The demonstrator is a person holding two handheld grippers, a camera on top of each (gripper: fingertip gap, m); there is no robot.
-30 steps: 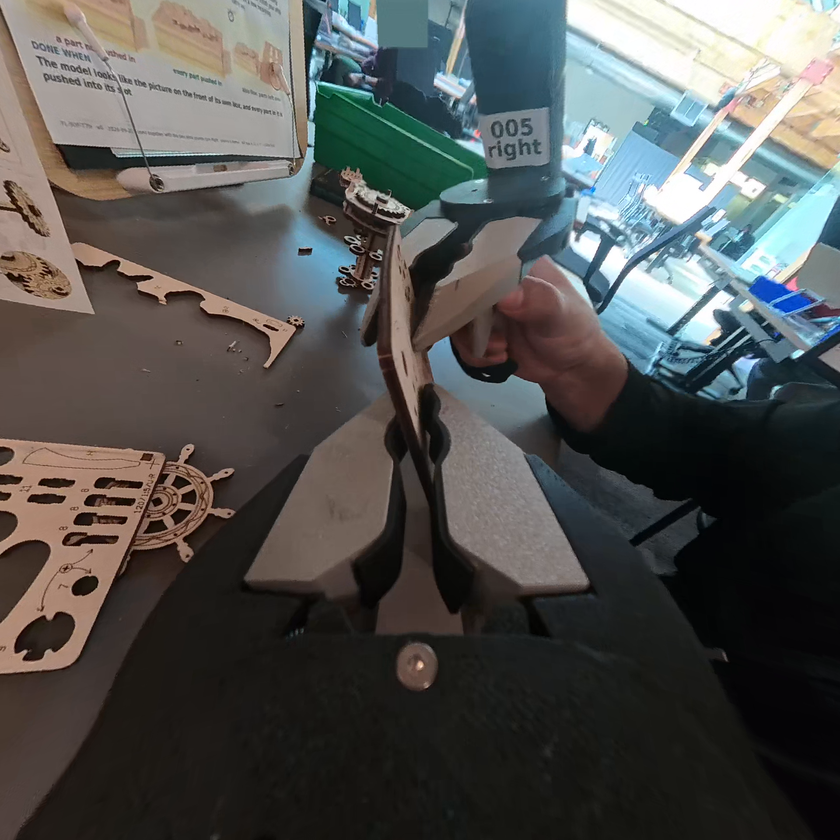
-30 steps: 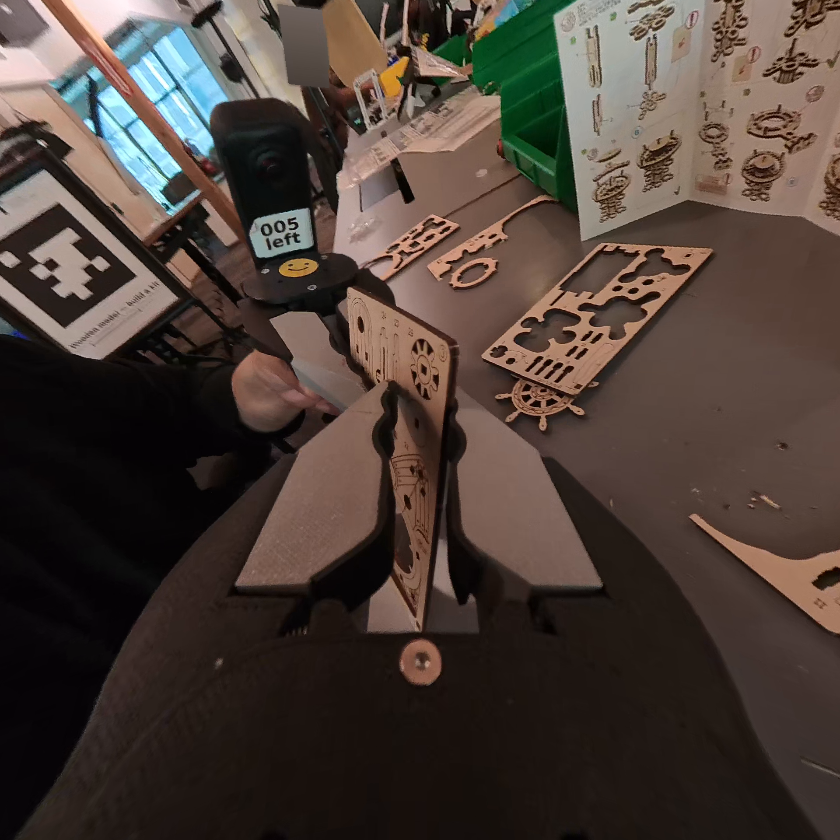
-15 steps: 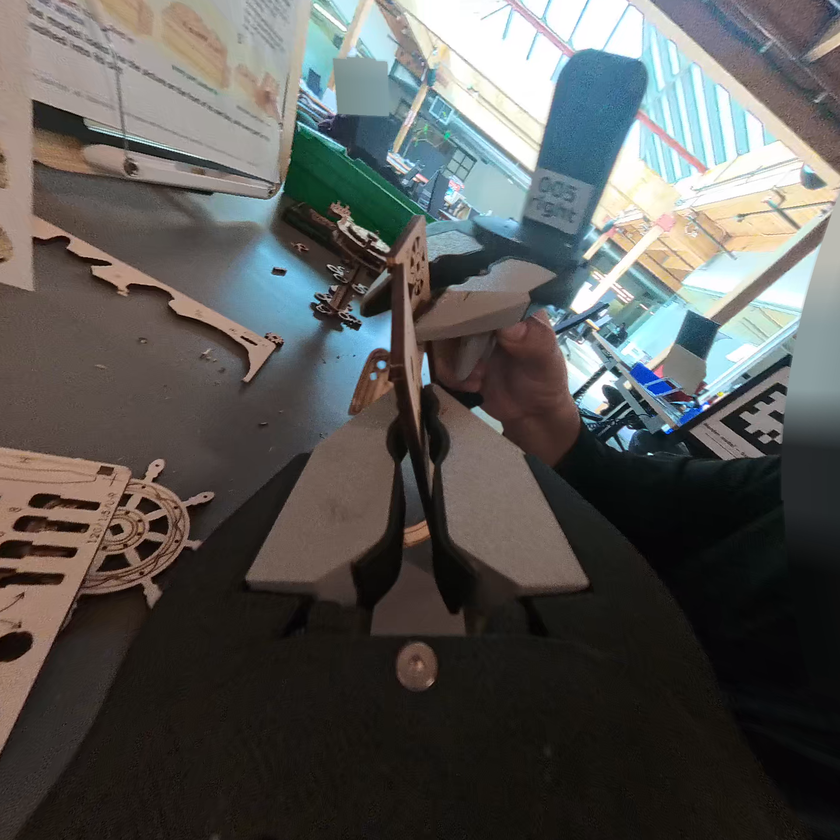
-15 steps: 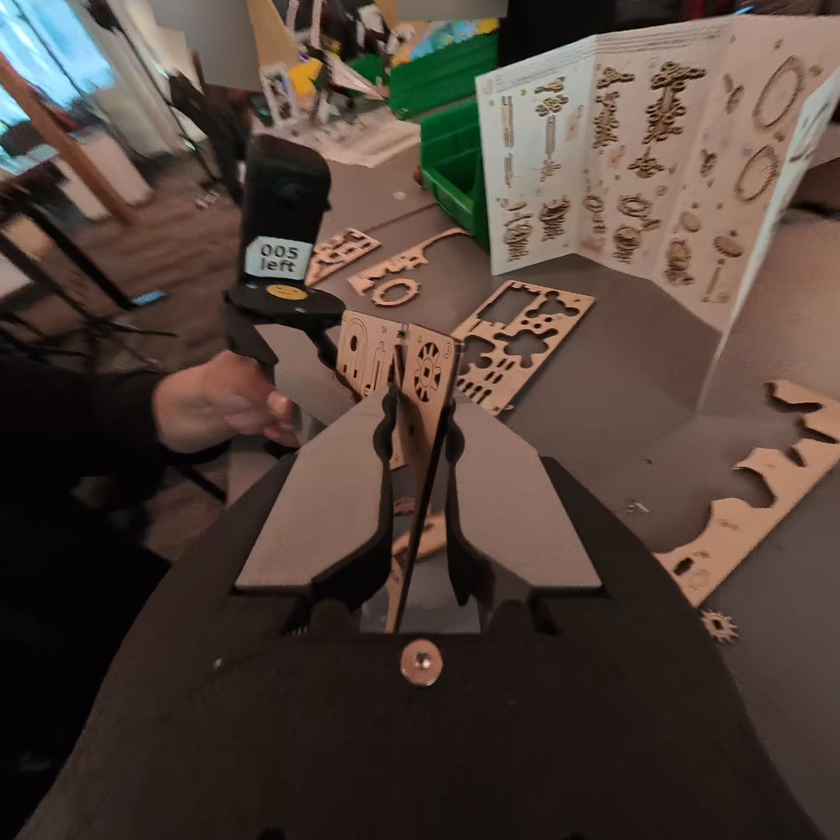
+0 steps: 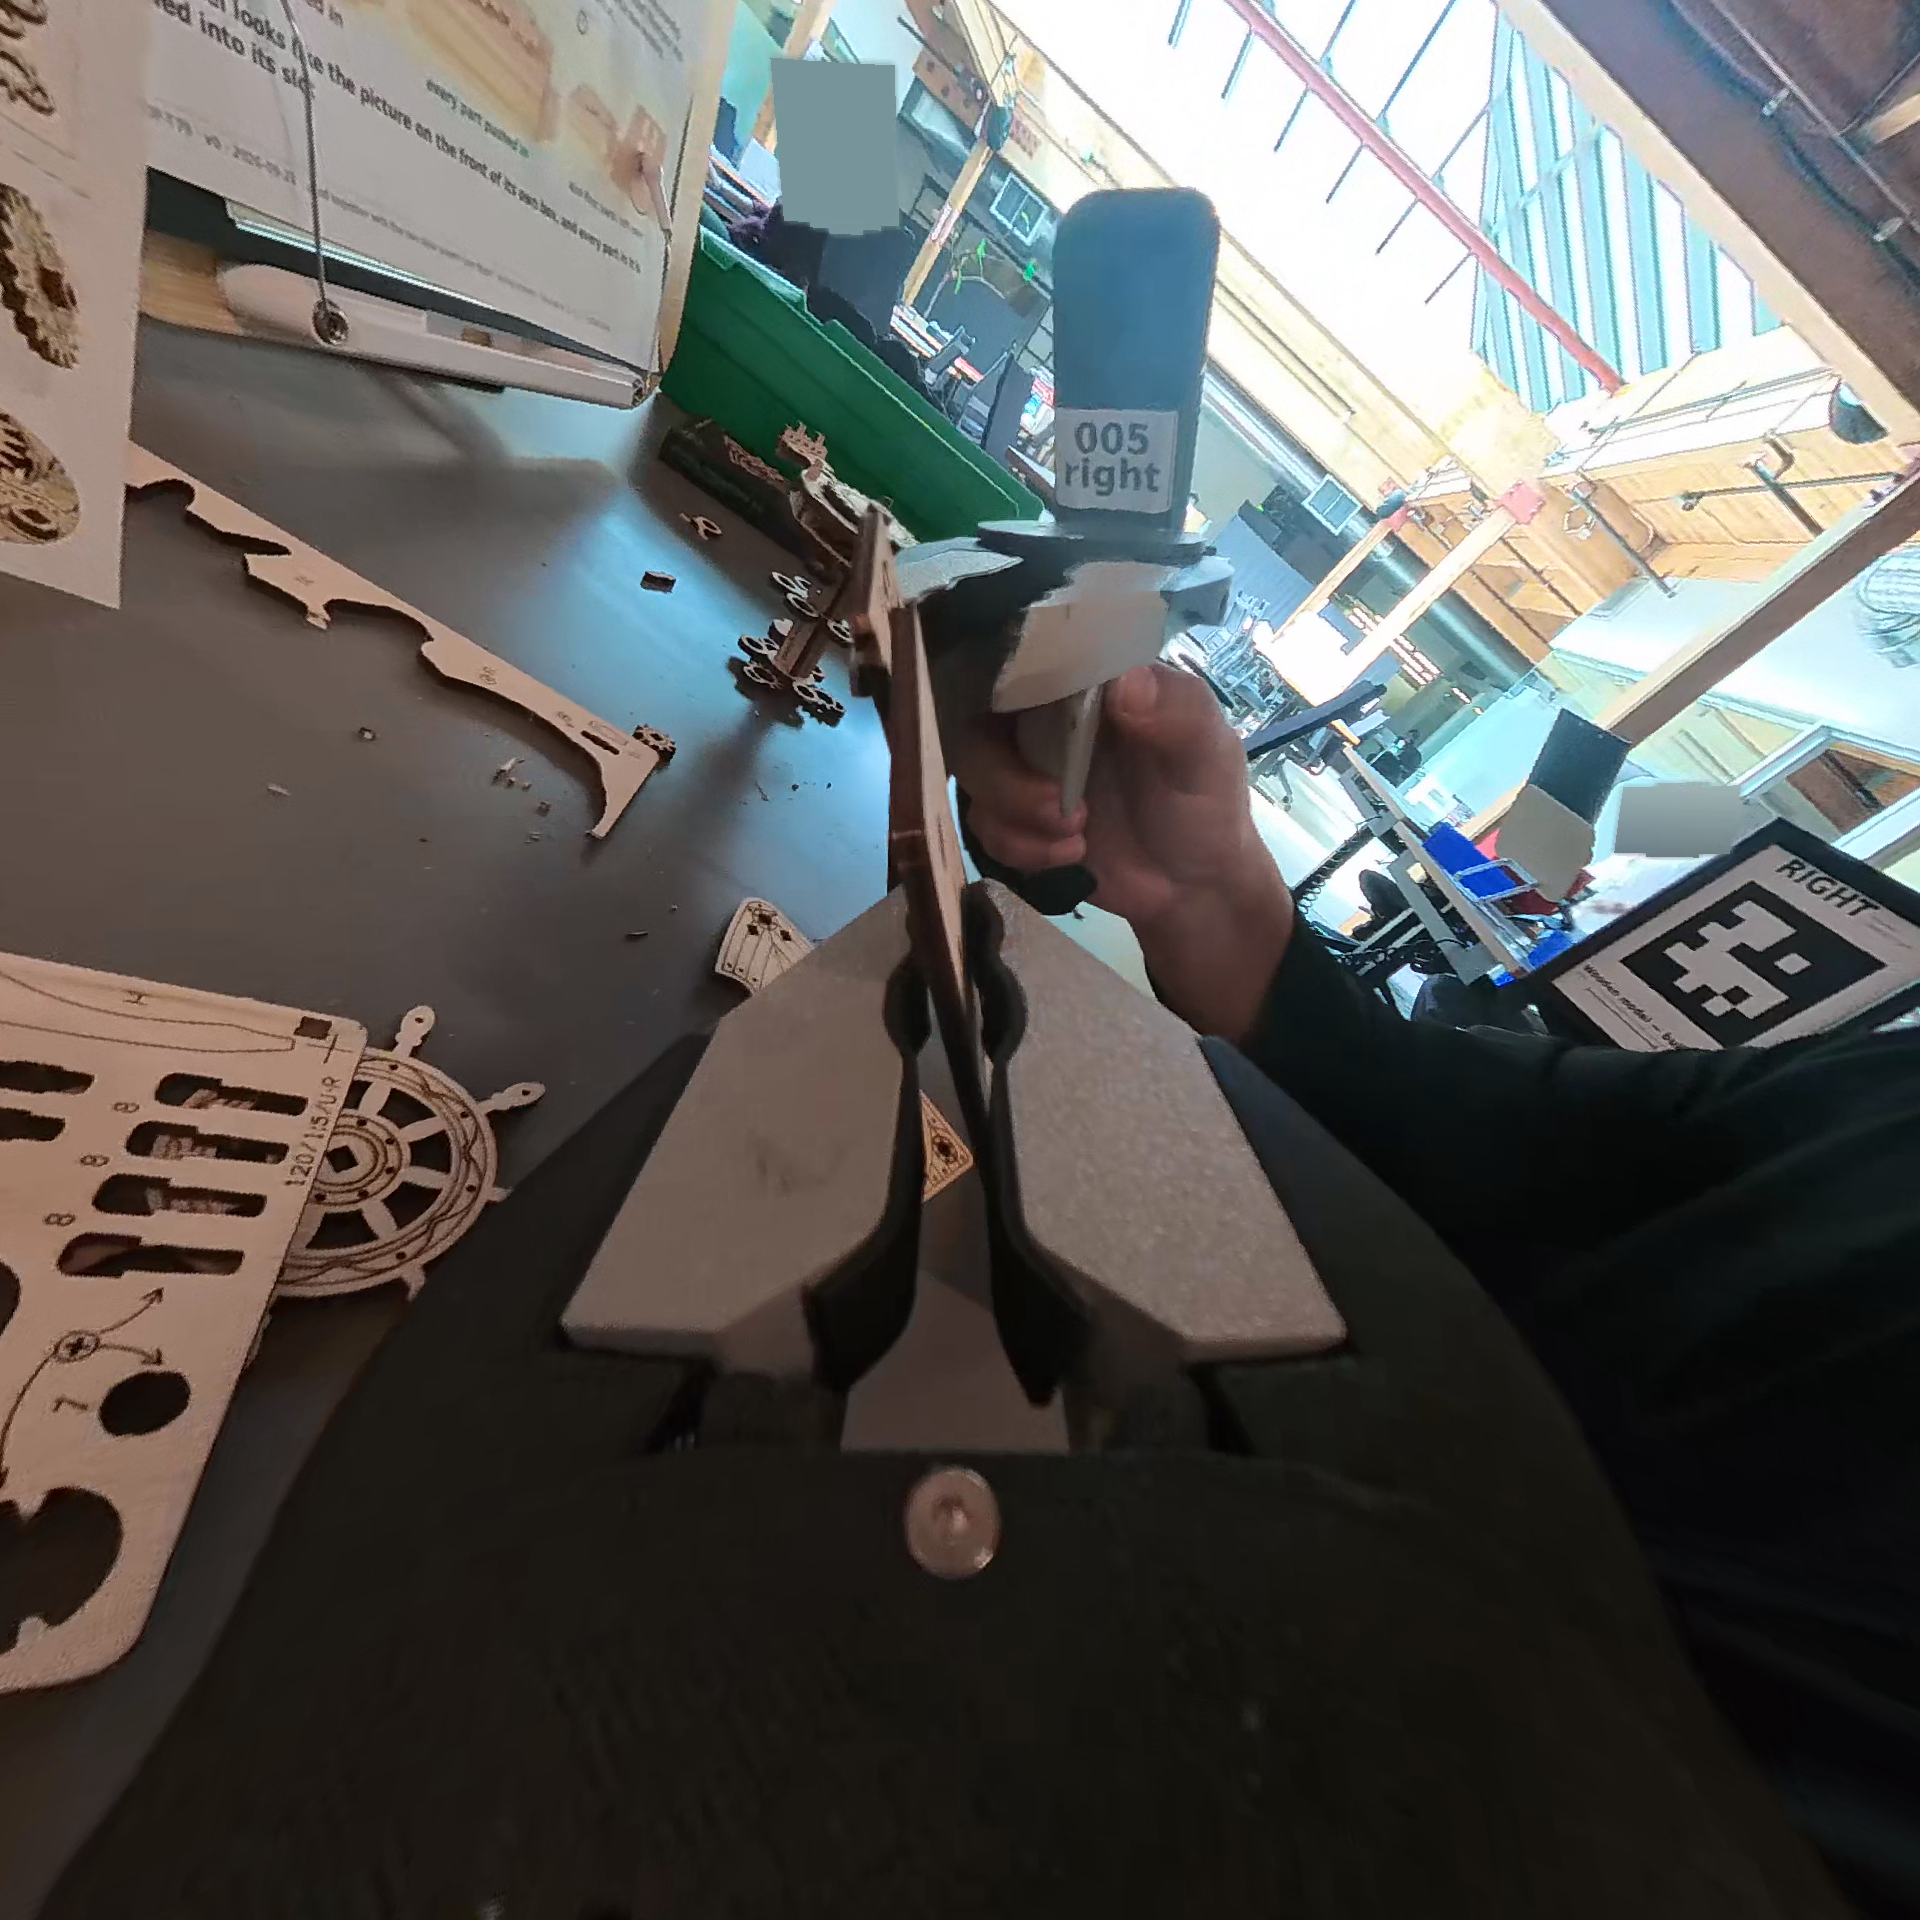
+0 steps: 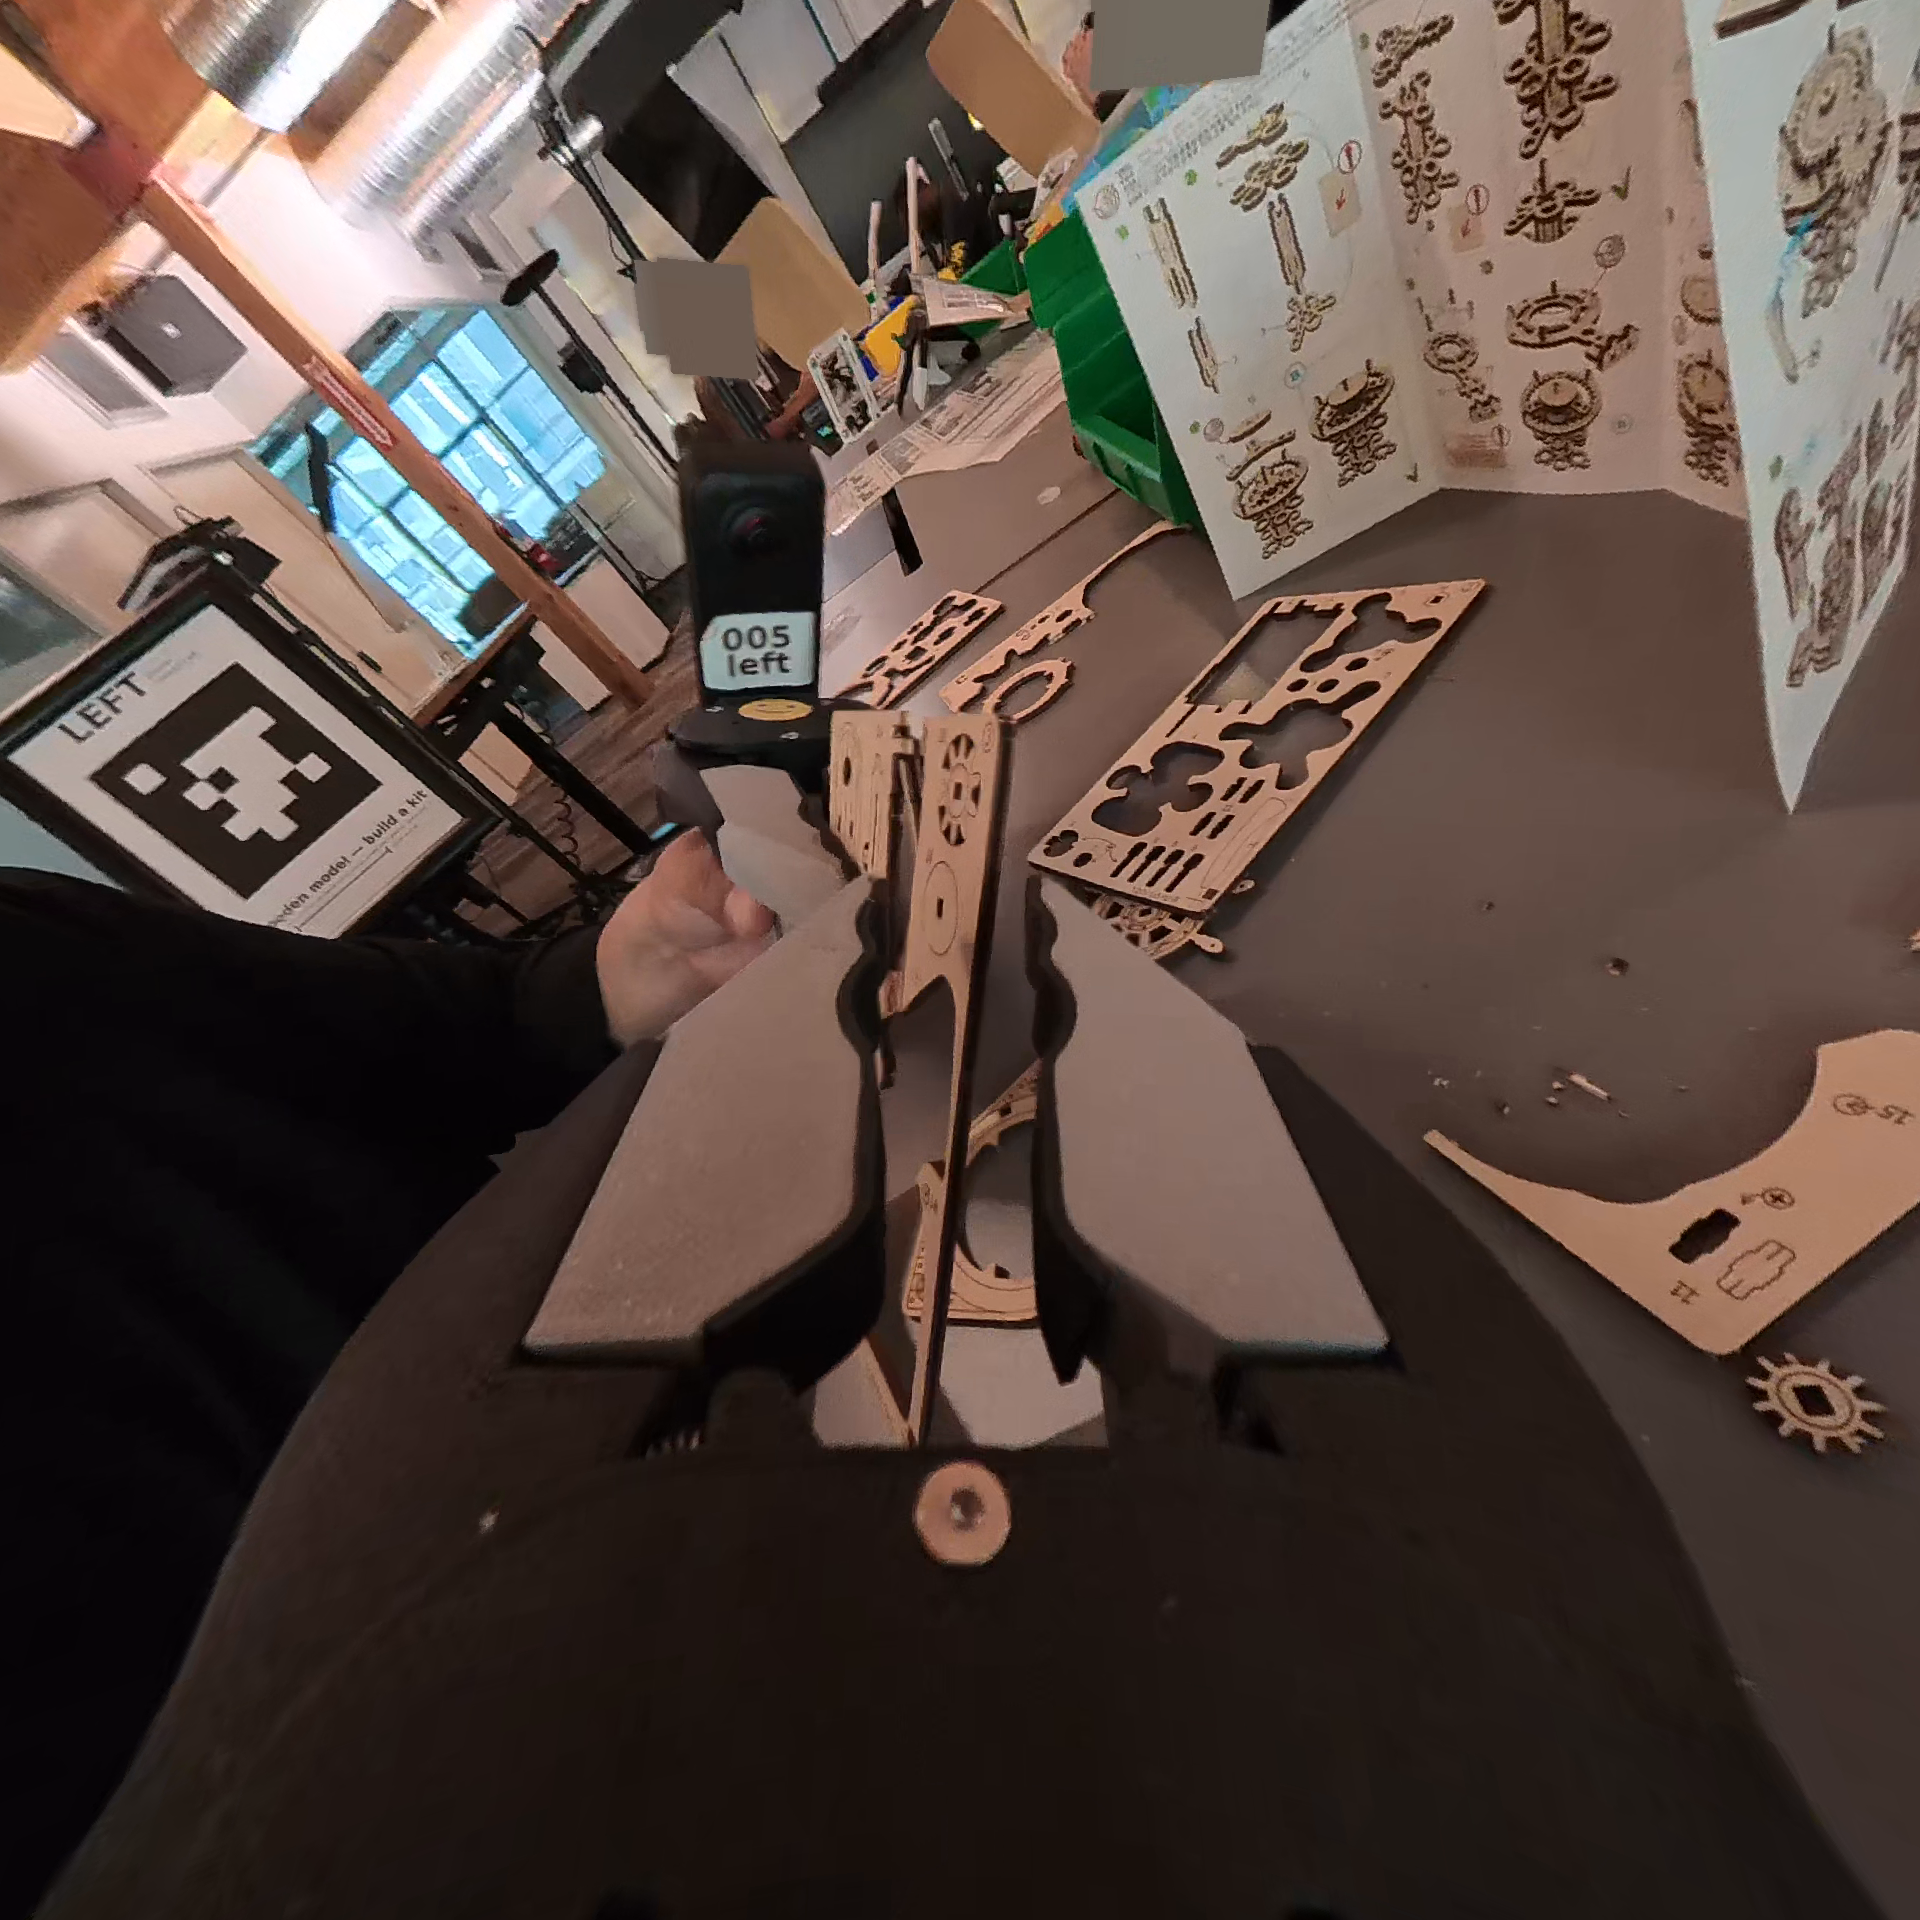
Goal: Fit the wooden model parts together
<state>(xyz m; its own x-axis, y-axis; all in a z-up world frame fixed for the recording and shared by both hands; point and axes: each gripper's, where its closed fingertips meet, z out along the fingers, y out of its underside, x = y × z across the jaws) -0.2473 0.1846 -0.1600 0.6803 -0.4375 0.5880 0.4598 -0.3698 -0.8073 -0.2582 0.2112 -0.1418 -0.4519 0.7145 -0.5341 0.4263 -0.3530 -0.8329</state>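
Observation:
A thin wooden parts sheet [image 5: 920,790] is held upright above the grey table [image 5: 312,831] between both grippers. It is kinked partway along. My left gripper [image 5: 945,935] is shut on its near end. My right gripper [image 5: 904,603] grips its far end, with a hand on the handle. In the right wrist view the sheet [image 6: 956,831] stands edge-on between the fingers of my right gripper [image 6: 951,935]. A second panel [image 6: 862,800] angles off toward my left gripper [image 6: 831,831].
A ship's wheel [image 5: 384,1174] and a punched-out sheet [image 5: 125,1299] lie at the left. A small assembled model [image 5: 821,582], a green bin [image 5: 810,384], an offcut strip [image 5: 468,675] and a small flat piece [image 5: 758,940] lie beyond. A standing instruction sheet [image 6: 1403,291], an offcut [image 6: 1714,1216] and a gear [image 6: 1813,1403] are at the right. The tips of both grippers are at nearly the same place. About 11 cm separates my left fingertips from the ship's wheel [image 5: 384,1174].
The sheet was flat between the grippers a second ago and is now kinked along a line. Both grippers have tilted and turned. A small flat piece now shows on the table below.

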